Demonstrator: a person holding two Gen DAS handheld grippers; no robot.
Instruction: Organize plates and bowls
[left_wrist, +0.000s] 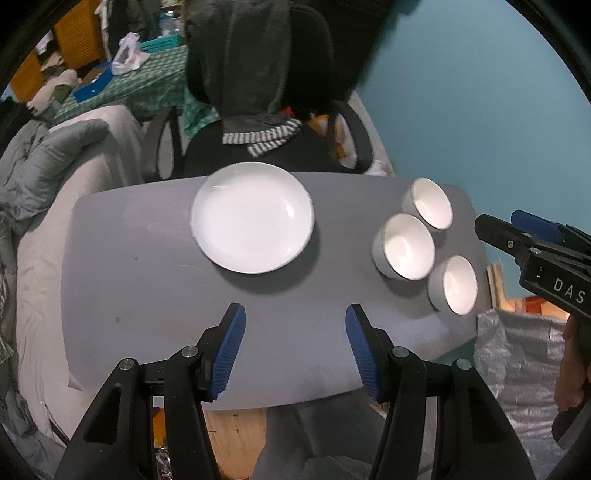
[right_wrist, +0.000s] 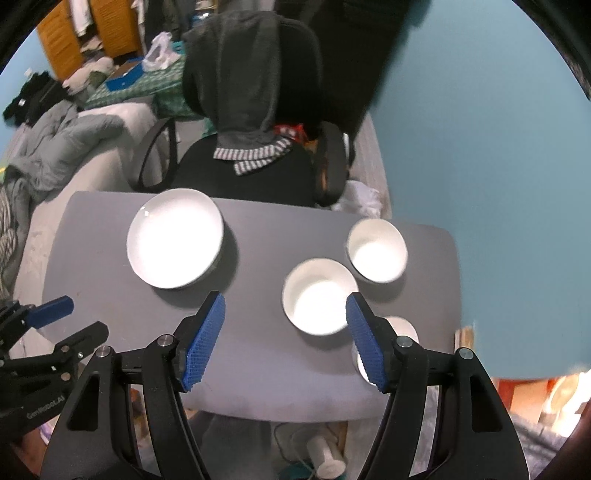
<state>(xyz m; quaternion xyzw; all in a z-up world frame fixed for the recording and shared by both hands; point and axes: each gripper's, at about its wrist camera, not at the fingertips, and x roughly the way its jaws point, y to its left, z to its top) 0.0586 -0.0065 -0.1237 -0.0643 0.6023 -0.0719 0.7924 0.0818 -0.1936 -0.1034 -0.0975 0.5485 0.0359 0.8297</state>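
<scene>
1 white plate (left_wrist: 253, 218) left — 3 white bowls (left_wrist: 403, 246) clustered right (all upright).

I am reading white letters "DAS" on the black plastic right gripper (left_wrist: 496, 225), I am reading white "GenRobot.AI" on the black plastic left gripper (right_wrist: 75, 319)

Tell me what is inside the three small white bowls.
The far white bowl and middle white bowl look empty. The near white bowl looks empty too, though the right gripper partly hides it in its own view.

Cluttered home bedroom, rumpled bedding (left_wrist: 55, 155), hoodie-draped office chair (left_wrist: 258, 74), wooden wardrobe (right_wrist: 62, 40)
</scene>
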